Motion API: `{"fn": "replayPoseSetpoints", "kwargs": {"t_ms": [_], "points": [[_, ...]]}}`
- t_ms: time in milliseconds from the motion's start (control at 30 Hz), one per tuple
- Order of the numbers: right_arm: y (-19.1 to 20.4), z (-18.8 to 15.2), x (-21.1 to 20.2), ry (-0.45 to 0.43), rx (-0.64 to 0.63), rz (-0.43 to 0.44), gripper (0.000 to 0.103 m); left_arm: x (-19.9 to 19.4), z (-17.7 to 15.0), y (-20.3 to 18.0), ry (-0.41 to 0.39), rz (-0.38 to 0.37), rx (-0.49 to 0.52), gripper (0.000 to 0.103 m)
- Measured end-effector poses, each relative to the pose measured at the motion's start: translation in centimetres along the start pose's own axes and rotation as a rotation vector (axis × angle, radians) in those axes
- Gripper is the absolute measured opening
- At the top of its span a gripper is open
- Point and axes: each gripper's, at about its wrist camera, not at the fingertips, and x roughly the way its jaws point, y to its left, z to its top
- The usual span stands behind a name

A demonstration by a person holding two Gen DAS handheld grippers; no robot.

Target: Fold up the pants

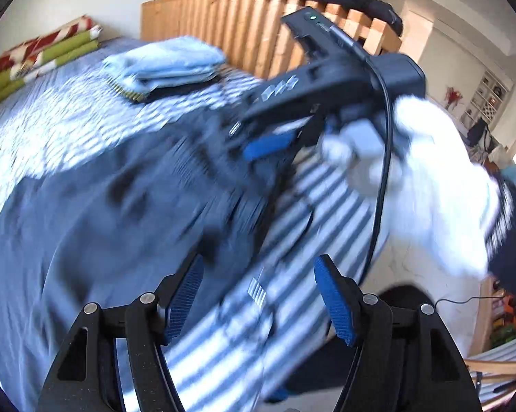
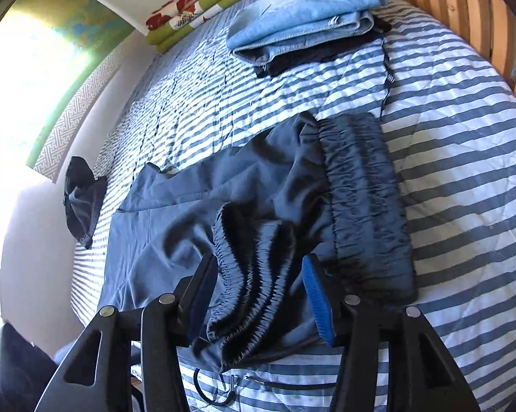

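— Item one, the pants?

— Dark blue pants (image 2: 258, 199) lay flat across the striped bedcover (image 2: 447, 137), legs running toward the wall side, elastic waistband (image 2: 361, 185) nearest the wooden slatted headboard (image 2: 464, 7). One cuff end (image 2: 244, 274) lay bunched on top of the seat, which I judged to be the first fold brought over.

— And your tools?

— Right gripper (image 2: 258, 292): jaws partly spread, the bunched cuff lying between them but the pads not pressing it. I read that as a let-go, leaving the fold to rest. Left gripper (image 1: 259, 295): jaws spread wide, nothing between them, hovering over the pants' edge and the bedcover. The view there was blurred.

— Surroundings?

— A folded light blue towel (image 2: 302, 10) on dark garments near the headboard; a folded flowered blanket (image 2: 206, 3) by the wall; one dark garment (image 2: 82, 195) at the bed's edge. I judged these kept well apart to leave folding room.
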Motion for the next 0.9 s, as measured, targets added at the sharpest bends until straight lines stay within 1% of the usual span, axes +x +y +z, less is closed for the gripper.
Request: {"fn": "replayPoseSetpoints", "kwargs": {"t_ms": [33, 100, 200, 233, 267, 300, 367, 400, 433, 467, 500, 533, 567, 633, 733, 800, 833, 900], "points": [[0.0, 0.0, 0.3, 0.011, 0.001, 0.001, 0.048, -0.7, -1.0, 0.8, 0.001, 0.011, -0.016, 0.07], [-0.1, 0.2, 0.8, 0.024, 0.011, 0.001, 0.048, -2.0, -2.8, 2.5, 0.005, 0.08, -0.038, 0.07], [-0.1, 0.5, 0.9, 0.018, 0.03, 0.025, 0.048, -3.7, -3.9, 5.7, -0.009, 0.161, -0.081, 0.066], [0.1, 0.6, 0.9, 0.014, 0.028, 0.024, 0.048, -4.2, -4.2, 6.7, -0.012, 0.187, -0.09, 0.066], [0.3, 0.7, 0.9, 0.012, 0.025, 0.004, 0.048, -4.5, -4.2, 7.7, -0.013, 0.22, -0.098, 0.065], [0.4, 0.7, 0.9, 0.012, 0.028, -0.015, 0.048, -4.7, -4.1, 9.0, -0.01, 0.26, -0.102, 0.06], [0.9, 0.6, 0.8, 0.003, 0.018, -0.044, 0.048, -5.2, -3.9, 10.8, -0.004, 0.306, -0.106, 0.052], [1.6, 0.5, 0.6, -0.013, -0.007, -0.075, 0.048, -5.5, -3.9, 11.8, -0.003, 0.326, -0.108, 0.049], [2.5, 0.3, 0.3, -0.028, -0.041, -0.09, 0.048, -5.7, -3.8, 12.7, 0.001, 0.331, -0.102, 0.049], [3.2, 0.1, 0.3, -0.024, -0.064, -0.083, 0.048, -5.7, -4.0, 13.2, 0.009, 0.33, -0.09, 0.049], [3.9, 0.0, 0.5, -0.004, -0.079, -0.072, 0.048, -5.3, -3.9, 13.9, 0.021, 0.326, -0.077, 0.048], [4.5, -0.3, 1.1, 0.03, -0.093, -0.084, 0.048, -5.8, -4.2, 14.2, 0.031, 0.32, -0.067, 0.048], [4.9, -0.5, 1.6, 0.054, -0.105, -0.122, 0.047, -5.6, -4.2, 14.4, 0.04, 0.31, -0.056, 0.045], [5.5, -1.2, 2.8, 0.102, -0.121, -0.183, 0.044, -5.4, -4.7, 14.4, 0.06, 0.29, -0.014, 0.045], [5.5, -1.9, 3.8, 0.141, -0.118, -0.206, 0.035, -4.5, -5.4, 14.6, 0.086, 0.283, 0.011, 0.045], [5.6, -2.2, 4.3, 0.153, -0.127, -0.258, 0.014, -3.8, -5.9, 14.7, 0.102, 0.276, 0.001, 0.045], [5.6, -2.3, 4.4, 0.161, -0.124, -0.269, 0.013, -3.5, -6.1, 14.8, 0.107, 0.27, -0.003, 0.045], [5.7, -2.3, 4.0, 0.16, -0.117, -0.264, 0.012, -3.0, -6.5, 14.8, 0.109, 0.254, -0.005, 0.045]]}}
